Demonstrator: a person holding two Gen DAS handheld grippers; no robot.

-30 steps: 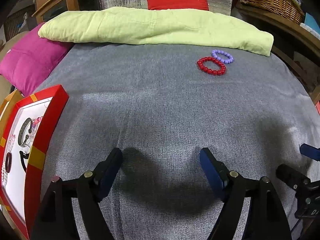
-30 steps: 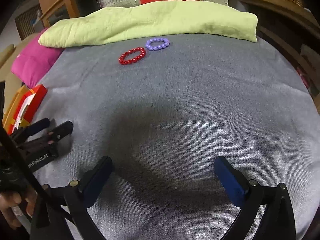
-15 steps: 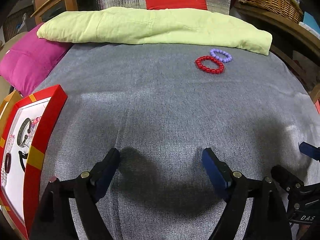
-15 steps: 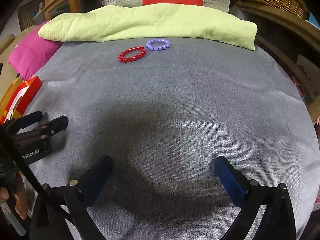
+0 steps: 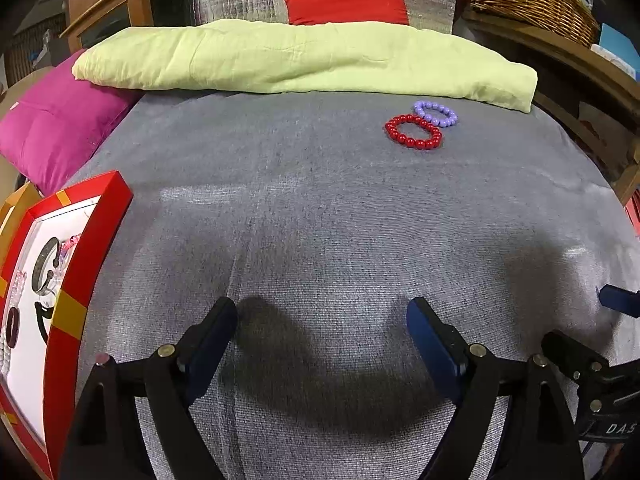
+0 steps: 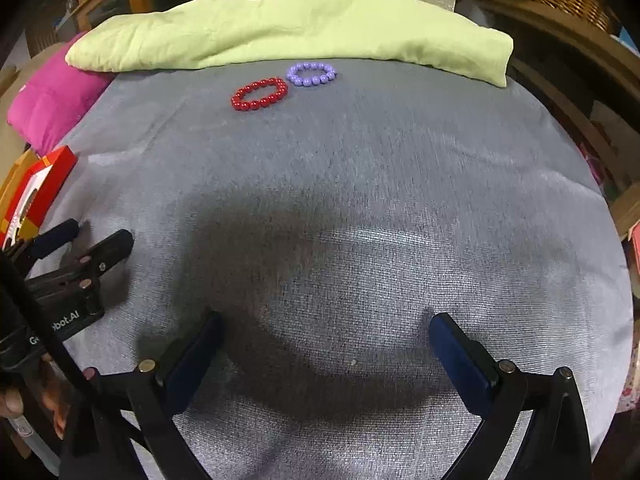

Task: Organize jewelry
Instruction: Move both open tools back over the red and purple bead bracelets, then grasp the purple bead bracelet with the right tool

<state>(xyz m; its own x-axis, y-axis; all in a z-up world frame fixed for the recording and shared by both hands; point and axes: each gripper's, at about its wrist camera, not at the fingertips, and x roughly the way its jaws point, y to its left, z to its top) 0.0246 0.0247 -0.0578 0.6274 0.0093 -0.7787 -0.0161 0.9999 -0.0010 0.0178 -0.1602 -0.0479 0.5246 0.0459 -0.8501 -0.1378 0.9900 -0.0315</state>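
Left wrist view: left gripper [image 5: 322,330] and right gripper [image 6: 324,344] hover spread wide, empty, over grey bedspread [image 5: 320,208]; red bead bracelet [image 5: 414,132] touches purple bead bracelet [image 5: 435,113] far ahead.

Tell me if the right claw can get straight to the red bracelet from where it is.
Probably yes. The right claw is open, and only bare grey cover lies between it and the red bracelet. The purple bracelet sits close beside it, apparently touching.
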